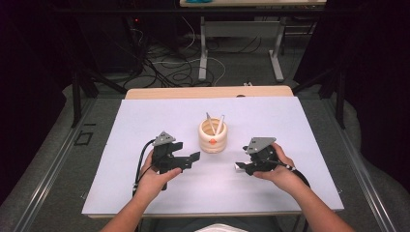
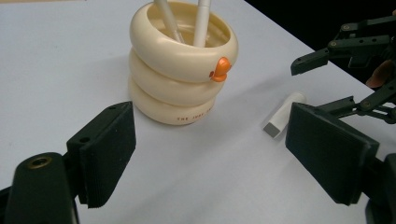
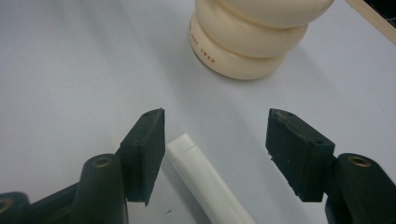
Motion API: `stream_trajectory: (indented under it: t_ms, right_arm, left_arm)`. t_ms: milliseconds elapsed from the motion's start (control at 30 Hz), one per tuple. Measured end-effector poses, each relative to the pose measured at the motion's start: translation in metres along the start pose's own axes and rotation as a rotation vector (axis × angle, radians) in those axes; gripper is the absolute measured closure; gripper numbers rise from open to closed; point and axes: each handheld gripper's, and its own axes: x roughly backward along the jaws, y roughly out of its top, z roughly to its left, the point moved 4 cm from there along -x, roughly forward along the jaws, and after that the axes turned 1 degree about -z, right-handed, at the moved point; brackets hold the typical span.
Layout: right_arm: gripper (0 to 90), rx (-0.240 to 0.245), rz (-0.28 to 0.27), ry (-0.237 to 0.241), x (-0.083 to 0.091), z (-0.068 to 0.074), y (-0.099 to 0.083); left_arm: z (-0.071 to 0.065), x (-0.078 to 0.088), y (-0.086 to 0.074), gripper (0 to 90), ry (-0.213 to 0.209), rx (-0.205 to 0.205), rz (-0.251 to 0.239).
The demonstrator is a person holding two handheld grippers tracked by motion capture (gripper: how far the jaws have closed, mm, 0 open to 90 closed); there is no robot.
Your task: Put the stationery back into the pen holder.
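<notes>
White pen [image 3: 205, 182] lies between right tongs [image 3: 215, 140], unclamped; left tongs [image 2: 210, 154] agape, empty

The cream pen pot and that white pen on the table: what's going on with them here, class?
A person works at a white table with a gripper in each hand. The right gripper sits low over a white pen lying flat, jaws either side of it, one pad close beside it, not yet clamped. The left gripper waits open and empty nearby. The cream ringed pot already holds two white pens.
</notes>
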Motion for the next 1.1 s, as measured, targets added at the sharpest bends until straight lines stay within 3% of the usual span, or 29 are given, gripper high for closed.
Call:
stream_trajectory:
  t_ms: [367, 433, 867, 1100]
  right_arm:
    - [37.6, 0.070, 0.088, 0.030, -0.0053, 0.0014, -0.0063]
    - [37.3, 0.092, 0.094, 0.016, -0.0053, -0.0004, -0.0054]
    - [36.5, 0.108, 0.106, 0.040, -0.0072, -0.0037, -0.0032]
    - [38.2, 0.139, 0.156, 0.043, -0.0083, -0.0058, -0.0050]
  left_arm:
    - [0.0048, -0.0007, -0.0024, 16.3, 0.014, 0.015, 0.003]
    - [0.0049, -0.0003, -0.0026, 16.2, 0.015, 0.024, 0.005]
    - [0.0068, -0.0016, -0.0039, 16.4, 0.024, 0.020, 0.011]
    - [0.0073, -0.0023, -0.0048, 16.4, 0.023, 0.027, 0.015]
